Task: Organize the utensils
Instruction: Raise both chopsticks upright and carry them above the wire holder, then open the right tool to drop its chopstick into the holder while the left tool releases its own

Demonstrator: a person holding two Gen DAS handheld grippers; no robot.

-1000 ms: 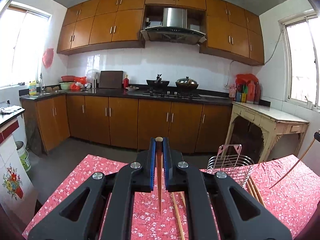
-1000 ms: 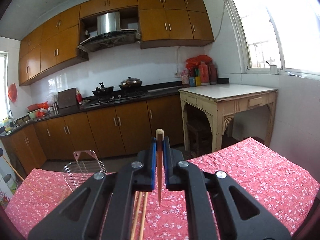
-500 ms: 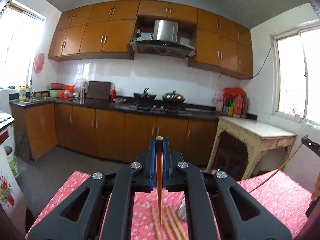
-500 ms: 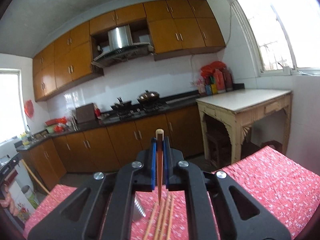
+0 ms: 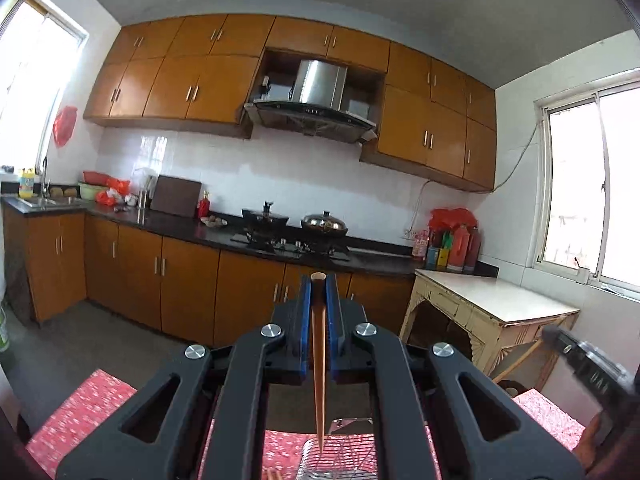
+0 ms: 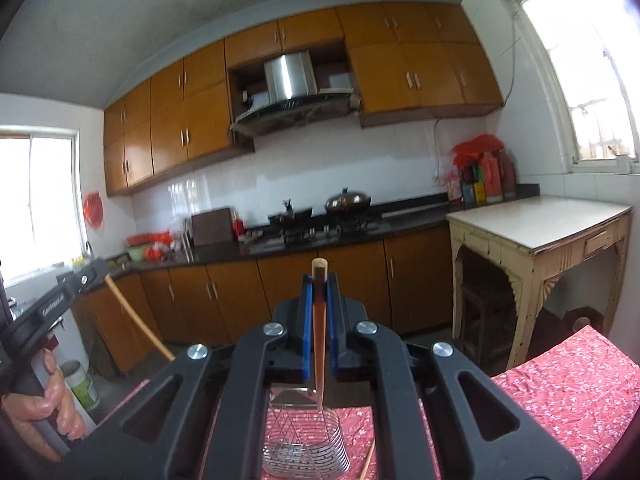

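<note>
My left gripper [image 5: 319,292] is shut on a wooden chopstick [image 5: 319,364] that points down, its tip over the wire utensil basket [image 5: 340,458] on the red floral tablecloth [image 5: 80,412]. My right gripper [image 6: 319,292] is shut on another wooden chopstick [image 6: 319,352], its tip just above the same wire basket [image 6: 306,440]. The left gripper and its chopstick [image 6: 138,322] show at the left of the right wrist view. The right gripper shows blurred at the right edge of the left wrist view [image 5: 588,364].
More chopsticks lie on the cloth beside the basket [image 6: 368,460]. Beyond the table are brown kitchen cabinets [image 5: 180,288], a stove with pots [image 5: 296,232] and a cream side table [image 6: 540,224] at the right.
Both grippers have risen and tilted up with their chopsticks. The basket has come under both chopstick tips. The loose chopsticks on the cloth have almost left the views.
</note>
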